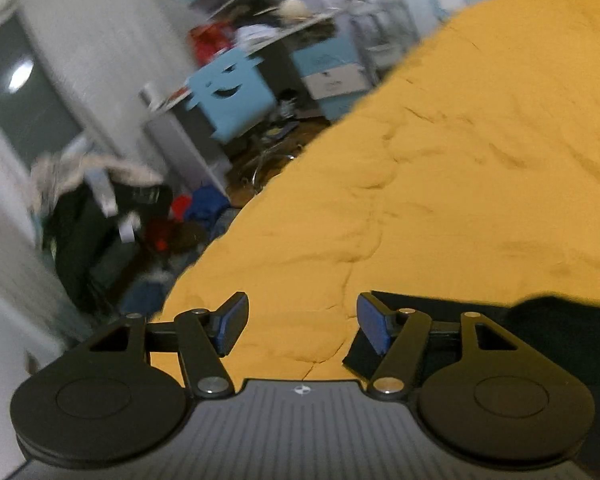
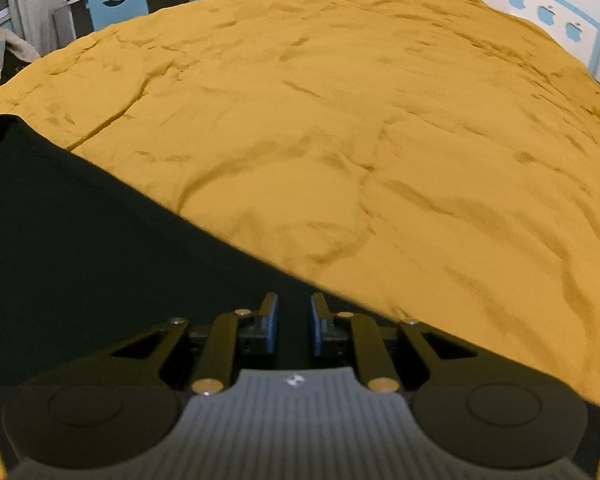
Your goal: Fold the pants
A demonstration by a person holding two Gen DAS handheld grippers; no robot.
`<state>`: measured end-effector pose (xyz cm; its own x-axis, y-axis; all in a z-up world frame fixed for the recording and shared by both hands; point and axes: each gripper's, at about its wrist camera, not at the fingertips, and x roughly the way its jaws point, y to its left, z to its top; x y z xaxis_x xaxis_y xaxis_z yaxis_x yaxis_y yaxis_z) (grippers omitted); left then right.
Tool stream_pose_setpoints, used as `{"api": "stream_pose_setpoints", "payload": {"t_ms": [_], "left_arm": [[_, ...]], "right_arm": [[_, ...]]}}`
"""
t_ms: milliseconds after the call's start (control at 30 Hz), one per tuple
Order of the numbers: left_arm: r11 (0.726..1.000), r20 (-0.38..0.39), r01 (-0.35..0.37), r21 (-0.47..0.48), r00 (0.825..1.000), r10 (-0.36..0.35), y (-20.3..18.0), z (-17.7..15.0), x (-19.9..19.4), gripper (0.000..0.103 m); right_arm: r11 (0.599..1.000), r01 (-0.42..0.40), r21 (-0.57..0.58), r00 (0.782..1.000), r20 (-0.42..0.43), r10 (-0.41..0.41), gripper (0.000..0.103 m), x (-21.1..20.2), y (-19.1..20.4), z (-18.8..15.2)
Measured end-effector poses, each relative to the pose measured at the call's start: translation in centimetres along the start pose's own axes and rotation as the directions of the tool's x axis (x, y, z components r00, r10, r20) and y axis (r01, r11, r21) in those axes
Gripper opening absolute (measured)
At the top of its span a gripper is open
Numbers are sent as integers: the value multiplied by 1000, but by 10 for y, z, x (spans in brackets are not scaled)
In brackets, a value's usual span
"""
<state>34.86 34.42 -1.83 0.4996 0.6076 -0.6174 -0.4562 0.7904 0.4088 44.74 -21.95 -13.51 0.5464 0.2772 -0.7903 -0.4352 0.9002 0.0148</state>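
The black pants (image 2: 92,232) lie flat on a yellow bedspread (image 2: 360,120), filling the lower left of the right wrist view. My right gripper (image 2: 294,330) is low over the pants near their straight edge, jaws narrowly apart with black cloth between the blue pads; I cannot tell whether it grips. In the left wrist view my left gripper (image 1: 302,326) is wide open and empty over the bedspread (image 1: 460,184). A corner of the pants (image 1: 548,324) lies beside and under its right finger (image 1: 374,326).
The bed's left edge drops to a cluttered floor with dark clothes (image 1: 100,232) and red and blue items. A blue chair with a smiling face (image 1: 230,96) stands by a desk beyond. A wall with blue apple shapes (image 2: 548,12) lies past the far side.
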Motion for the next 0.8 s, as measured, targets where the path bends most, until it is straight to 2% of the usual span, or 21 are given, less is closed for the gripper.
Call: {"api": "stream_pose_setpoints", "payload": {"t_ms": [67,100,167,233,367,433,500,533,600,633,667,767,800], "left_arm": [[987,6,100,-126,995,-100,22,-7,-7,74],[969,23,164,-184,986,-163,31,-16,-12,74],[942,26,246,-228,969,-247,40,-30,-16,74],[924,14,311,-220,949,-316,41,-48,-18,74],[921,-37,332,-202,937,-346,40,-81,-10,74],[906,-48,339,-252,931,-362,44,-91,1,74],[875,-16,363,-320,921,-388,51,-94,8,73],[850,8,388,-356,911,-412,53,-94,10,68],[803,50,441,-401,886,-462,56,-95,11,48],[789,58,459,-408,876,-479,57,-94,12,24],[789,54,459,-408,875,-481,57,-94,12,6],[813,68,442,-378,890,-452,57,-90,5,3],[816,71,446,-367,888,-454,58,-87,4,3]], "right_arm": [[1000,13,18,1000,7,-13,22,-19,-12,-12],[999,29,29,1000,9,-30,22,-29,-20,-20],[997,61,55,998,5,-62,23,-46,-34,-36],[990,118,71,993,-9,-118,23,-59,-49,-51],[970,224,98,974,-36,-222,23,-80,-76,-79],[959,256,123,966,-53,-251,23,-88,-88,-92],[954,263,147,964,-65,-256,23,-92,-92,-102],[952,267,153,963,-70,-259,23,-93,-91,-108],[949,275,155,961,-78,-266,24,-95,-91,-116],[948,279,157,960,-80,-269,24,-96,-92,-120],[946,282,160,959,-82,-272,25,-97,-94,-124],[938,308,161,951,-86,-297,25,-99,-97,-129],[935,318,159,948,-83,-309,25,-102,-98,-131]]}}
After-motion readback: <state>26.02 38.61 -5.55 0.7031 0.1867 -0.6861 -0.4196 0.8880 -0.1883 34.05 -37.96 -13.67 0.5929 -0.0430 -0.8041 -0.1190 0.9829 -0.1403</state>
